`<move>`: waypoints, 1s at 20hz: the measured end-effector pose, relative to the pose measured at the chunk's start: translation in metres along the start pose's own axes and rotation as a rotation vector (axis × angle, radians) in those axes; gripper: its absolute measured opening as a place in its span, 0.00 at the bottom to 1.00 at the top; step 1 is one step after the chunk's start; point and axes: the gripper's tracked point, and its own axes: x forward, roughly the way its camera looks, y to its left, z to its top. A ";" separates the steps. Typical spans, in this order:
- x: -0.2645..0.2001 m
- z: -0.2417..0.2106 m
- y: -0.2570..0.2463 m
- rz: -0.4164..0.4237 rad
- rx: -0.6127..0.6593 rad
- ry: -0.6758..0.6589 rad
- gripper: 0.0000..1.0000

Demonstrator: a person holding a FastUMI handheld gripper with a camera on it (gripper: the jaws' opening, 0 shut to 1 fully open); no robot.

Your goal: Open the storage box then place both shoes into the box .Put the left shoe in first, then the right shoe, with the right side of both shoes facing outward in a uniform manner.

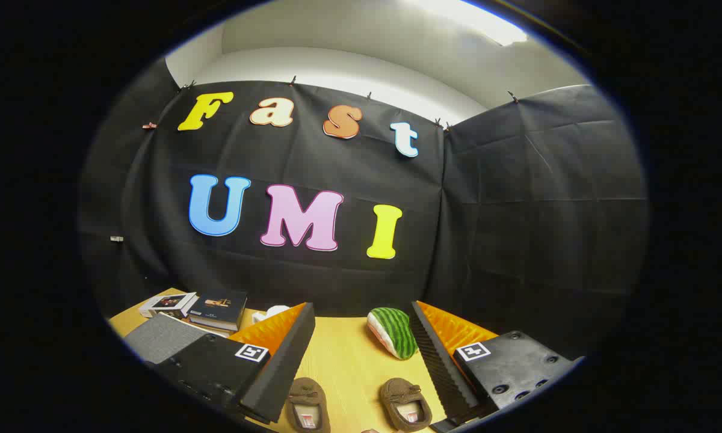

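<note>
I hold the gripper [361, 385] with its fingers spread wide and empty above the table [349, 355], both brown shoes [307, 412] [404, 404] lying low between the fingers, long axes running away from me, the gray box [162, 340] off left

Bright ceiling light [481, 21] glares overhead; fisheye bends the sharp, evenly lit scene.

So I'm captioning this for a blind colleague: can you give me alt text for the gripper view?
The gripper is open, its fingers spread wide over a wooden table, with two brown slipper shoes, one by the left finger and one by the right, lying between them. Beyond the fingers sit a watermelon-slice plush, a stack of books and a grey box.
</note>
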 end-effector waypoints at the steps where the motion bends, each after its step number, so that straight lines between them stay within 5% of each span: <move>1: 0.000 0.001 0.002 0.003 0.003 -0.004 0.97; 20: -0.008 -0.037 0.018 0.060 0.058 0.117 0.97</move>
